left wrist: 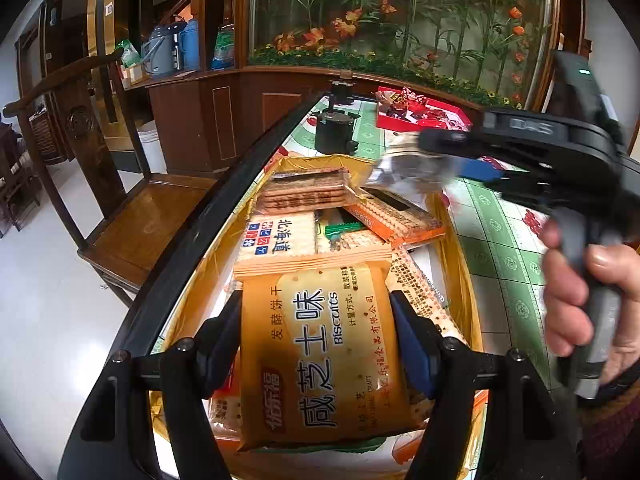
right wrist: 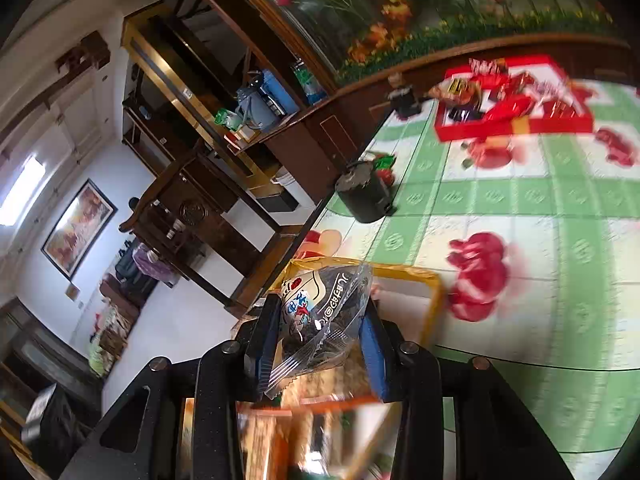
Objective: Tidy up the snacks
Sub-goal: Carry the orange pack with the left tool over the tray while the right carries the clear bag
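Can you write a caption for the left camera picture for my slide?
Left hand-held gripper clamps an orange biscuit packet above a yellow box of biscuit packs.

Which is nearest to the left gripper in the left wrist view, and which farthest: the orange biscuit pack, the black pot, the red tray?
1. Orange biscuit pack: clamped between the left gripper's fingers, over the yellow box.
2. Black pot: on the table beyond the box's far end.
3. Red tray: farther back, right of the pot, by the wooden cabinet.
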`<state>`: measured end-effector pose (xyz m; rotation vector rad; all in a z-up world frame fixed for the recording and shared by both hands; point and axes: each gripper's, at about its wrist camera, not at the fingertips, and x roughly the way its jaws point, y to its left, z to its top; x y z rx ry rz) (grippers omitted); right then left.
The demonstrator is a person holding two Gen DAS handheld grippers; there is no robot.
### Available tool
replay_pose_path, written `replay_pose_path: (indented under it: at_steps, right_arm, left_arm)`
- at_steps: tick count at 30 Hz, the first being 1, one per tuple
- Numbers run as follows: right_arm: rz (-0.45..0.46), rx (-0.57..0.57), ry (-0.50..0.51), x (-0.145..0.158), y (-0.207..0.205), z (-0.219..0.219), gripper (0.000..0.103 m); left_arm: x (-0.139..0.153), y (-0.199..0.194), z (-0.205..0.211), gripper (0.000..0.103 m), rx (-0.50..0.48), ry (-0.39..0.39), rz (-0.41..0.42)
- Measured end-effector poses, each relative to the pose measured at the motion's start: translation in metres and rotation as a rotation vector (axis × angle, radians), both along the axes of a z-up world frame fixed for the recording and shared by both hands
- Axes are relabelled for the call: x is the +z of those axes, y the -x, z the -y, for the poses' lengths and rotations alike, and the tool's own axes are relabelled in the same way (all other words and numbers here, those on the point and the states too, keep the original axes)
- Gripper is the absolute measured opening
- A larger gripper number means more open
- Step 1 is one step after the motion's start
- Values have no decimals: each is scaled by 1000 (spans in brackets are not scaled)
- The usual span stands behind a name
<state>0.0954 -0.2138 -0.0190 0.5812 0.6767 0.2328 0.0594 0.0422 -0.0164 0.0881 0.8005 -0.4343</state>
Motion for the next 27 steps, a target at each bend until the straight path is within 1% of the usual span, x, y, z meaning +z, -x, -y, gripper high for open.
replay_pose_path:
  at_steps: [3,5,11,15,18,20,23,25,27]
  right_arm:
    - [-40,-1,-1,-15,-13,-7,42]
    - [-28,-11,26,-19,-12,-11,42]
    - [-23,-1,91,-12,-9,-16,44]
    - [-30,0,74,-7,-3,-17,44]
    - [-23,9,93,-3,3,-28,43]
    - [-20,37,102,-3,5,-36,43]
    - [-16,53,154,-4,11,-48,43]
    - [-3,47,200,-1,18,-52,45]
    - [-10,59,218,0,21,-55,49]
  left_arm:
    - [-1,-2,1,70,-8,14,2]
    - [-1,-2,-2,70,-9,15,4]
    - [-1,-4,-2,70,-13,26,1]
    - [-1,-6,-5,70,-12,41,-7]
    - [-1,-6,-6,70,-16,47,-13]
    - [-2,-6,-5,70,-14,38,-11]
    - [-1,-4,-3,70,-16,27,-5]
    - [-1,-3,-3,70,-18,31,-8]
    - [0,-3,-4,70,-20,36,-11]
